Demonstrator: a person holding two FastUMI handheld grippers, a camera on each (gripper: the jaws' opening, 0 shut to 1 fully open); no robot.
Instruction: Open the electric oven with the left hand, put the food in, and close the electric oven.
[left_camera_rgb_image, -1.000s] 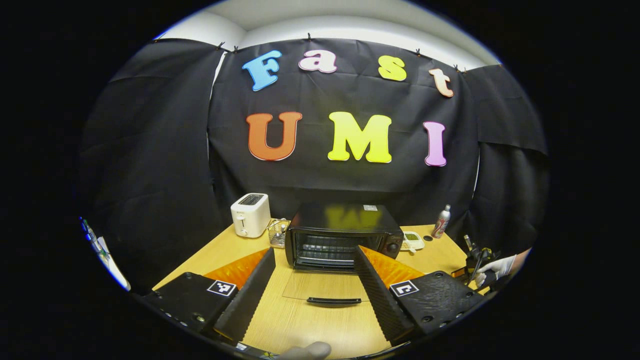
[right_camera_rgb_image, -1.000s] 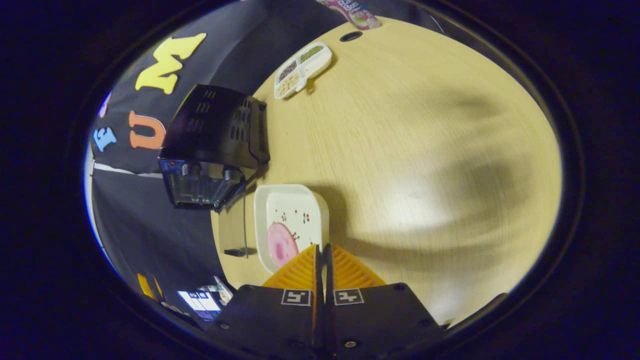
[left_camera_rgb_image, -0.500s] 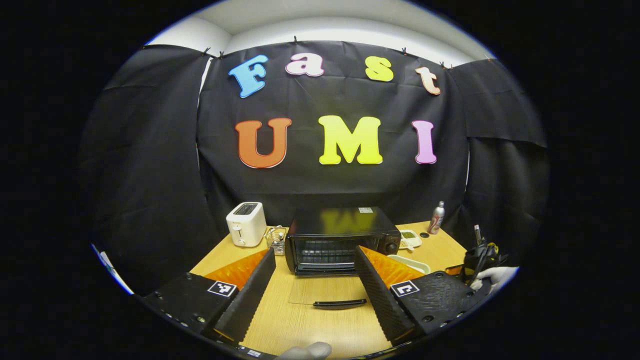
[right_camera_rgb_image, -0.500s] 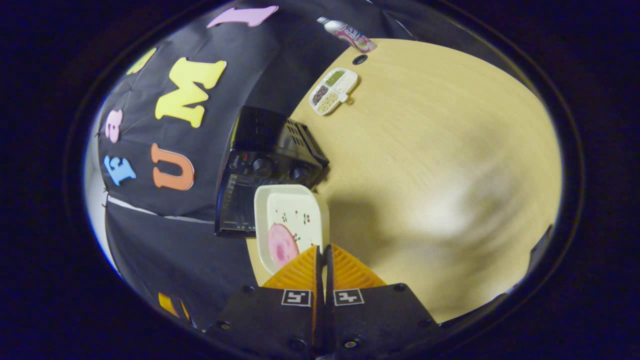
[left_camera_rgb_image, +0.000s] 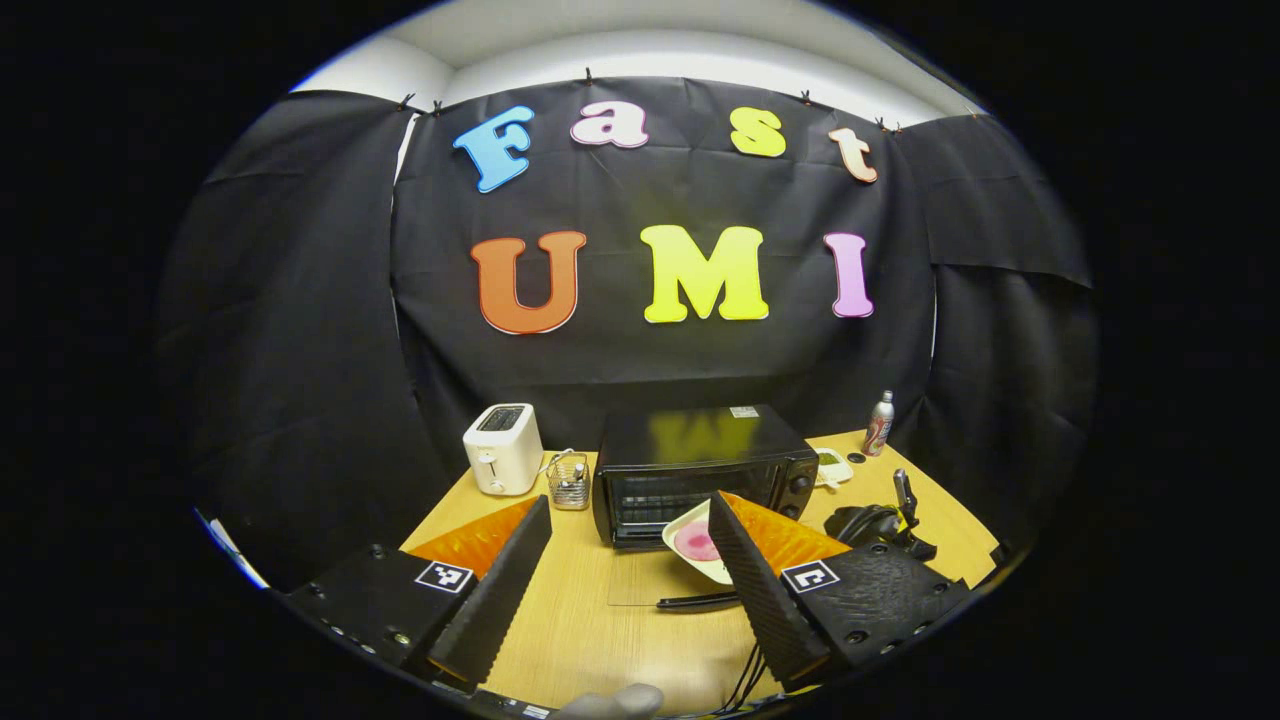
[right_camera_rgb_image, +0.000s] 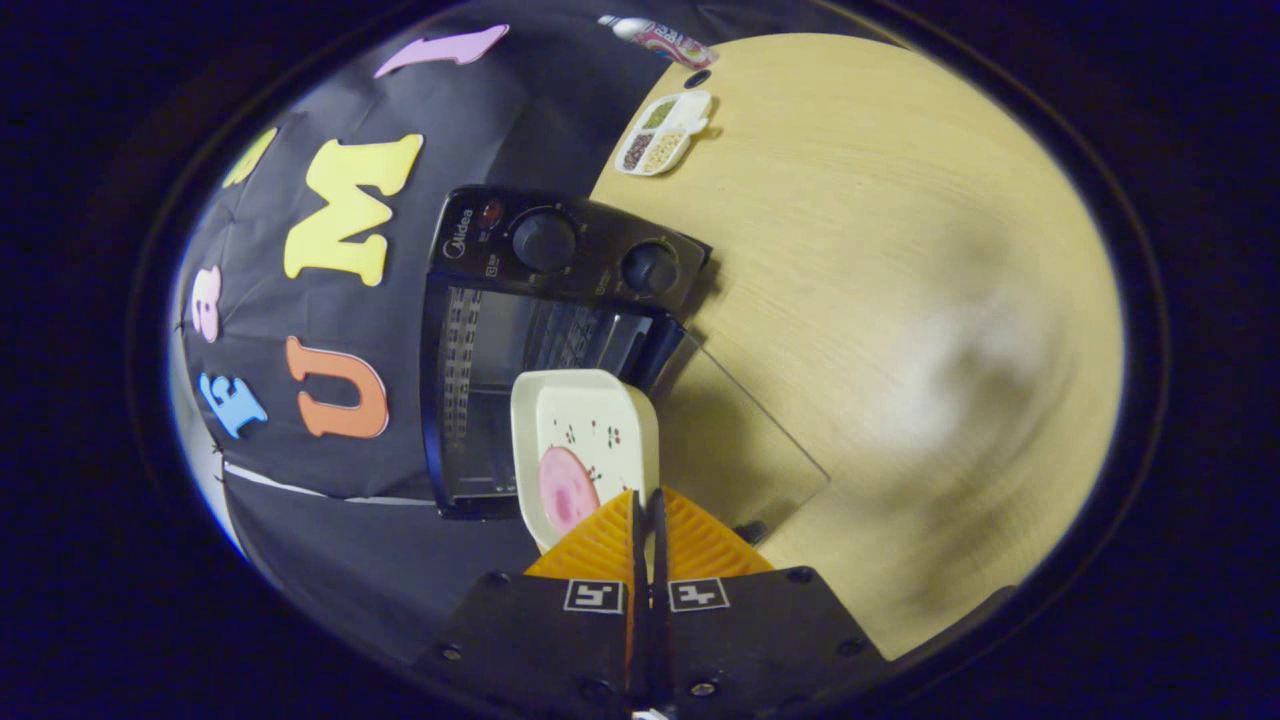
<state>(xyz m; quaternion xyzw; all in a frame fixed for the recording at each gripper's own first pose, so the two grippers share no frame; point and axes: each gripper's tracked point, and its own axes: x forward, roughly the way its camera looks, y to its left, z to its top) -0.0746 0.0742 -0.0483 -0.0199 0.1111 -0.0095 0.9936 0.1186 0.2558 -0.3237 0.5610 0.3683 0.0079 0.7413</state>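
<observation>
Right gripper view: right claw (right_camera_rgb_image: 645, 510) clamped on plate (right_camera_rgb_image: 585, 440) rim, before the open oven (right_camera_rgb_image: 530, 320).

Probably a recording booth: black cloth wall (left_camera_rgb_image: 300, 330), wooden table (left_camera_rgb_image: 590, 640), toaster (left_camera_rgb_image: 503, 448).

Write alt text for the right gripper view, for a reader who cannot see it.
The right hand-held gripper is shut on the rim of a white dish holding a pink slice of food, carried in front of the open black electric oven. The oven's glass door lies folded down over the wooden table, where a divided snack tray sits farther off.
</observation>
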